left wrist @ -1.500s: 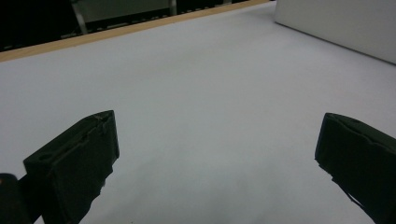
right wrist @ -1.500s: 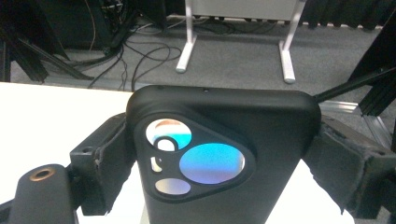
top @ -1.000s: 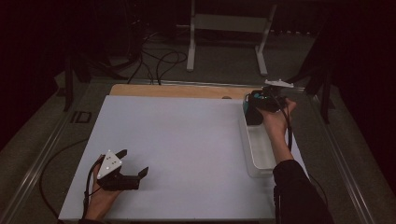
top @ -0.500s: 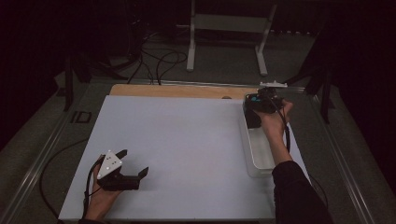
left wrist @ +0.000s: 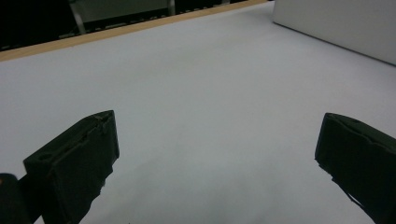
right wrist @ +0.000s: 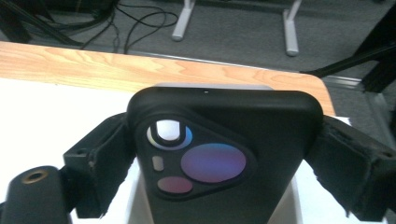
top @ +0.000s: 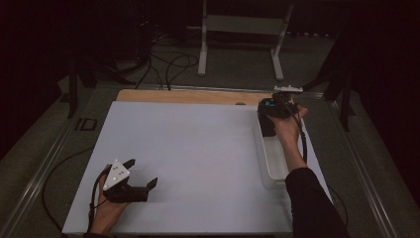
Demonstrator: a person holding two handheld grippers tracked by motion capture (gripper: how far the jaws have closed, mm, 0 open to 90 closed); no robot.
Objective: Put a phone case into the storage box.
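The right gripper [right wrist: 219, 154], jaws clamped on the sides of a black-cased smartphone [right wrist: 224, 158] above the far end of the white rectangular tray [top: 271, 158], should stay level (left gripper [top: 141, 173] gapes idle).

The tabletop [top: 198, 148] lies bare across the centre and left of the high view, open to any pass. At right a white bin [top: 271, 158] stands along the edge, with a phone [right wrist: 224, 163] above its far end.
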